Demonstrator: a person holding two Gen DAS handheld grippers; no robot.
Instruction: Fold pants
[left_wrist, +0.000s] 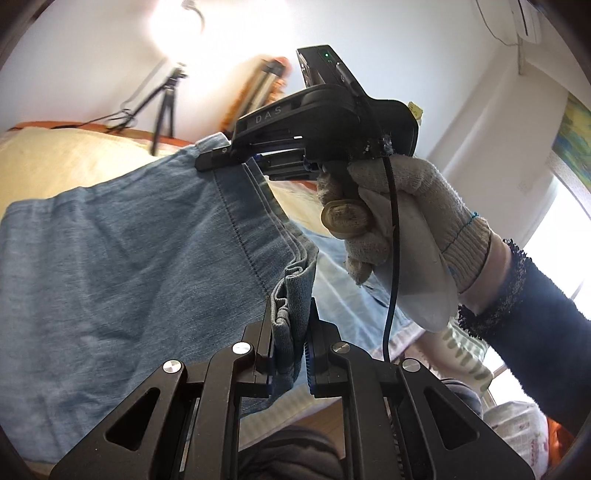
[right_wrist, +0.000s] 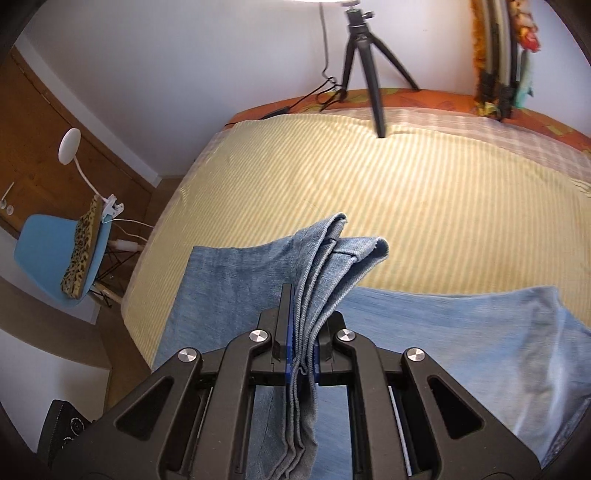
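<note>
Light blue denim pants (left_wrist: 147, 258) hang lifted between both grippers above a bed. My left gripper (left_wrist: 290, 332) is shut on a bunched edge of the pants. In the left wrist view the right gripper (left_wrist: 221, 157), held by a gloved hand (left_wrist: 402, 229), pinches the far edge of the same cloth. In the right wrist view my right gripper (right_wrist: 303, 325) is shut on several stacked layers of the pants (right_wrist: 332, 266), whose hem ends stick out past the fingers. More of the pants (right_wrist: 461, 332) lies on the bed below.
The bed has a yellow striped cover (right_wrist: 406, 177) with an orange edge. A black tripod (right_wrist: 364, 62) stands at its far side. A blue chair (right_wrist: 55, 251) with a leopard-print item and a clip lamp stands left of the bed. A window (left_wrist: 554, 229) is at right.
</note>
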